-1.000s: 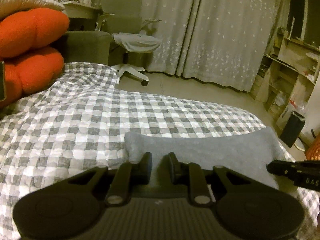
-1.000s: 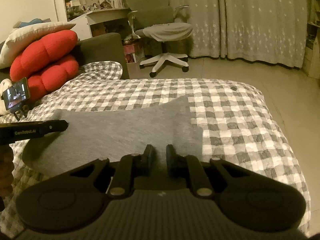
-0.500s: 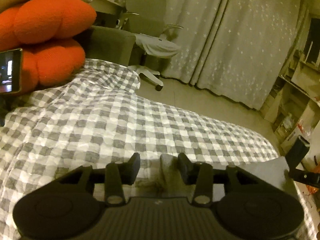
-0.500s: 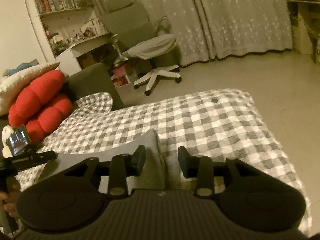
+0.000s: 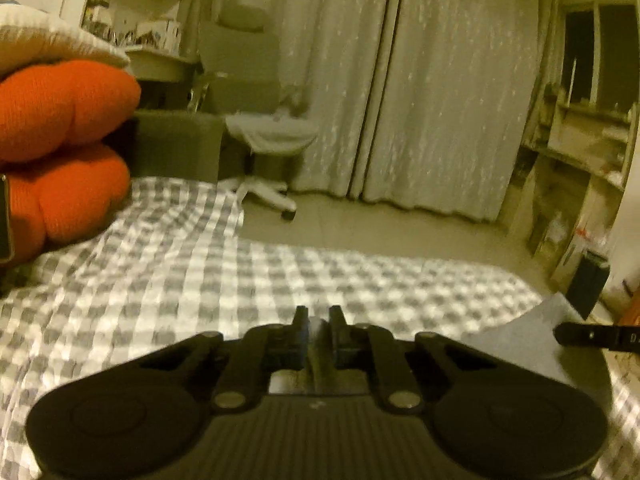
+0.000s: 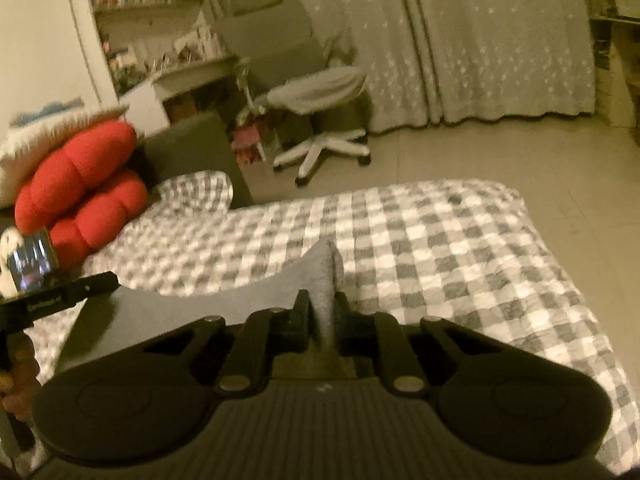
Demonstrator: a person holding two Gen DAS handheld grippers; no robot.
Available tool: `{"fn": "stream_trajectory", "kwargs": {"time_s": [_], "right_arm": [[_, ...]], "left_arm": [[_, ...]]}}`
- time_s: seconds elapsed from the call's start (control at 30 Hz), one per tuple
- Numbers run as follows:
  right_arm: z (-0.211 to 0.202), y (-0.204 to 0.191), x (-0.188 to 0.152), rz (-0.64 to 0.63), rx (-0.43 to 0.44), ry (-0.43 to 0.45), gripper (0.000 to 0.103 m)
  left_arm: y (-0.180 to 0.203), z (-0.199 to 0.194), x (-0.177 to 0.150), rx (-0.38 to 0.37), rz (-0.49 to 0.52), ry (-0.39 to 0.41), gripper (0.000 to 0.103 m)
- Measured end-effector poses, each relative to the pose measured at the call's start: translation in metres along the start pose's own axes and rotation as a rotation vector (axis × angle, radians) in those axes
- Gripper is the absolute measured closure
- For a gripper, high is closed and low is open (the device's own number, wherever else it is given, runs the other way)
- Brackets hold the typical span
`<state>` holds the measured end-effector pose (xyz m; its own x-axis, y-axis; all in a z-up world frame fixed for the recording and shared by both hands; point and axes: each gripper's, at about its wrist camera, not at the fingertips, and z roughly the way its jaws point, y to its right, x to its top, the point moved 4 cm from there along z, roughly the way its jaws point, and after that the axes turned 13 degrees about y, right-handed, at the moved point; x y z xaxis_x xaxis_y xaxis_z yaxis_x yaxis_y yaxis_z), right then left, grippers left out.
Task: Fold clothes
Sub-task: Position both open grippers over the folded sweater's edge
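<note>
A grey garment point(image 6: 224, 304) lies on the checked bedcover point(image 6: 440, 248). My right gripper point(image 6: 320, 312) has its jaws closing, and its pads pinch a raised fold of the grey cloth that stands up in a peak. In the left wrist view my left gripper point(image 5: 318, 322) is closing too, with a thin strip of the grey garment point(image 5: 516, 340) caught between its pads. Each gripper shows in the other's view: the left gripper's finger point(image 6: 64, 294) at the left edge, the right gripper's finger point(image 5: 592, 334) at the right edge. The garment hangs stretched between them.
Red cushions point(image 6: 80, 196) and a white pillow point(image 5: 48, 44) are stacked at the left of the bed beside a phone point(image 6: 30, 266). A swivel chair point(image 6: 320, 92) and a desk stand beyond, before the curtains point(image 5: 400, 80). Shelves point(image 5: 572, 168) line the right wall.
Both grippers opened wide half a second ago and have now closed on the grey cloth's corners. The cloth is lifted into a peak at the right gripper.
</note>
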<state>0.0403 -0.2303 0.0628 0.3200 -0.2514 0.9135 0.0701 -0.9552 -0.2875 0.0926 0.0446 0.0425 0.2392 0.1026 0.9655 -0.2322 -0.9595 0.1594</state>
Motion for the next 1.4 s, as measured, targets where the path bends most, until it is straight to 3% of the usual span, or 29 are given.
{"fn": "stream_trajectory", "kwargs": {"time_s": [0.2,0.37,0.4,0.43,0.5,0.7,0.8,0.9,0.97,1.03,1.1,1.3,1.4], "right_arm": [[0.016,0.004,-0.016,-0.013,-0.065,-0.066,0.091],[0.018,-0.002,-0.017,-0.084,-0.066,-0.057,0.088],[0.018,-0.001,-0.016,-0.087,-0.069,-0.056,0.084],[0.016,0.000,-0.015,-0.101,-0.081,-0.048,0.072],[0.014,0.001,-0.011,-0.135,-0.111,-0.020,0.065],[-0.007,0.006,0.007,-0.150,-0.149,0.090,0.065],[-0.016,0.007,0.013,-0.146,-0.173,0.140,0.065],[-0.020,0.003,0.015,-0.119,-0.129,0.163,0.065],[-0.017,-0.007,0.012,-0.109,-0.068,0.147,0.065],[-0.014,-0.017,0.006,-0.123,-0.029,0.125,0.078],[-0.009,-0.026,0.000,-0.148,-0.007,0.102,0.081],[0.021,-0.021,-0.022,-0.193,-0.064,-0.041,0.085],[0.022,-0.020,-0.023,-0.196,-0.074,-0.043,0.085]], "left_arm": [[0.002,0.010,-0.018,0.051,0.063,-0.061,0.091],[-0.006,0.008,-0.017,0.079,0.029,-0.072,0.081],[-0.008,0.006,-0.014,0.088,0.018,-0.066,0.077],[-0.010,0.004,-0.011,0.094,0.010,-0.061,0.076],[-0.012,0.000,-0.006,0.105,-0.003,-0.051,0.075],[-0.007,-0.012,0.013,0.121,-0.020,-0.013,0.075],[0.005,-0.018,0.016,0.092,-0.013,-0.010,0.075],[0.021,-0.023,0.013,0.052,0.005,-0.008,0.075],[0.031,-0.025,0.008,0.024,0.023,-0.014,0.075],[0.040,-0.024,0.000,0.001,0.035,-0.032,0.075],[0.046,-0.021,-0.010,-0.015,0.054,-0.054,0.075],[0.042,-0.007,-0.032,0.014,0.084,-0.120,0.075],[0.040,-0.006,-0.034,0.019,0.082,-0.125,0.076]]}}
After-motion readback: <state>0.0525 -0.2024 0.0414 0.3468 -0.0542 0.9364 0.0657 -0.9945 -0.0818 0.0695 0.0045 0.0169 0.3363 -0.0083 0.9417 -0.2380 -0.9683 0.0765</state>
